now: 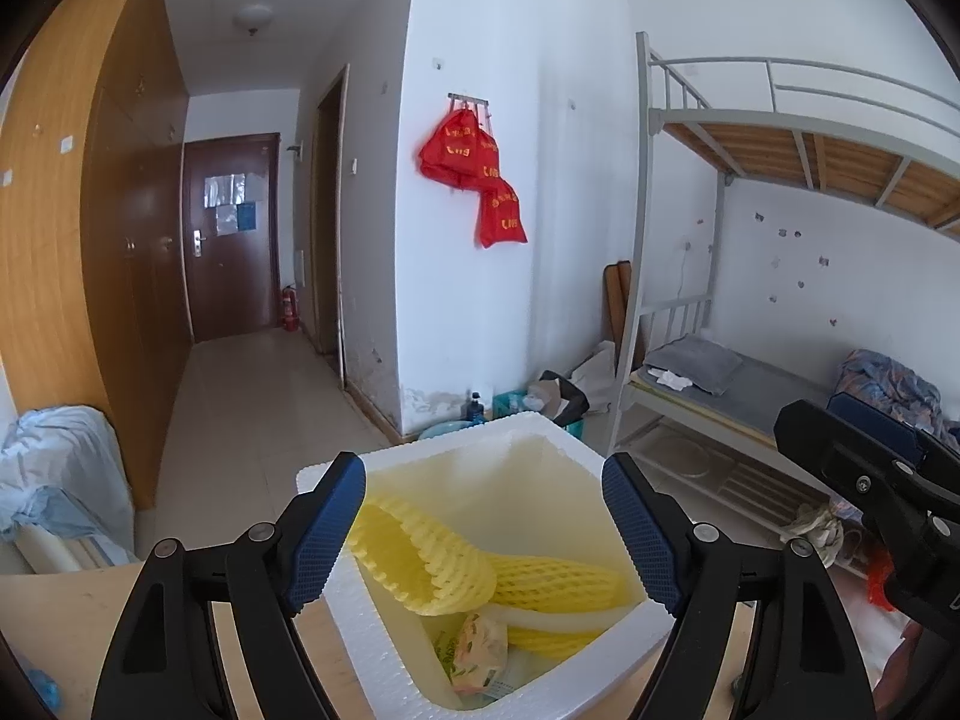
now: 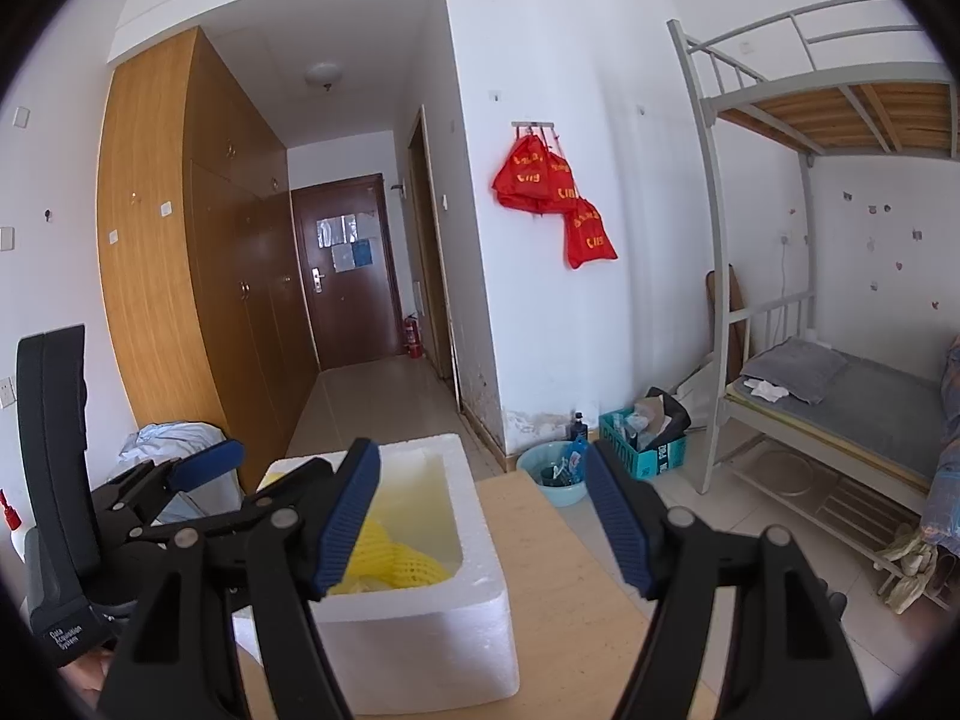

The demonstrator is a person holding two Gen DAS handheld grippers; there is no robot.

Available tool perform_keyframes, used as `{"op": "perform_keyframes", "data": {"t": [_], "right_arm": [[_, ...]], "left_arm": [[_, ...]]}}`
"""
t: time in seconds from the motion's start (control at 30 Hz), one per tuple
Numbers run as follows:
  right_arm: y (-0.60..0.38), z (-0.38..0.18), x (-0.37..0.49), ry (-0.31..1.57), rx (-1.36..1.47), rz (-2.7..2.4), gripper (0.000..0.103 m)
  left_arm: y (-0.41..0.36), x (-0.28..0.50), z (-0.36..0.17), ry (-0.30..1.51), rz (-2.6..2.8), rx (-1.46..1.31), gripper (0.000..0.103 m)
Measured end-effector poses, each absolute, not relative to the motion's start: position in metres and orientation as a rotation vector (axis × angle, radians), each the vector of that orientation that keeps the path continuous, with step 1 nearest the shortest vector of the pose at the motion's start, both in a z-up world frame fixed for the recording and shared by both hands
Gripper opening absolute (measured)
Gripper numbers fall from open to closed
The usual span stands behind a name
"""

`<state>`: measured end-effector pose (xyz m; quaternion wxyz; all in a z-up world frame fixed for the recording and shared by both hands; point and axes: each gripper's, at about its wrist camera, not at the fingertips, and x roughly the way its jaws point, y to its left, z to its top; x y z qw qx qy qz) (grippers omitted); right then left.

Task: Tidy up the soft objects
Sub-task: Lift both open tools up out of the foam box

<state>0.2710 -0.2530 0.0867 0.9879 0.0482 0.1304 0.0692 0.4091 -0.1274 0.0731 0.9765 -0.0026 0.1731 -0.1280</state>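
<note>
My left gripper (image 1: 483, 531) hangs over the foam box (image 1: 354, 618), jaws wide, nothing between the pads. No earlier frame, so I only state that: open and empty, box contents right under it. Right gripper (image 2: 483, 516) sits beside the box over the table (image 2: 558, 570), jaws also wide, holding nothing

Task things: soft stuff is in the box. I count two yellow foam nets (image 1: 420, 564), one curled open toward camera and one lying flatter behind it, possibly a third strip lower down, can't tell if it's separate. One white foam strip (image 1: 558, 621) between them. One small printed packet (image 1: 480, 651) near the front wall, looks like tissues, text too small. One box, two grippers

Step in hand, my guess: a drop into the box is done or nearly so, next is fetching more soft items. To do it well I'd lift the left straight up before swinging away so the pads don't snag the net mesh or nudge the light box off the table edge. Box is foam, slides easily, so no sideways contact with its wall. Keep the right clear of the left, they are near each other

No other loose soft items visible on the table in either view
</note>
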Motion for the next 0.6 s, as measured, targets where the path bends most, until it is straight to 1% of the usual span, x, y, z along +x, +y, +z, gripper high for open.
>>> {"op": "perform_keyframes", "data": {"t": [0.23, 0.53, 0.57, 0.6], "right_arm": [[-0.255, 0.089, 0.269, 0.264, 0.095, 0.146, 0.074], [-0.253, 0.1, 0.256, 0.247, 0.096, 0.168, 0.075], [-0.251, 0.102, 0.253, 0.242, 0.094, 0.169, 0.076], [-0.25, 0.104, 0.249, 0.236, 0.092, 0.171, 0.081]], "left_arm": [[-0.123, 0.404, 0.074, 0.345, -0.247, -0.014, 0.082], [-0.109, 0.378, 0.09, 0.304, -0.217, -0.022, 0.082], [-0.109, 0.376, 0.092, 0.299, -0.213, -0.02, 0.082], [-0.108, 0.371, 0.095, 0.291, -0.207, -0.019, 0.082]]}}
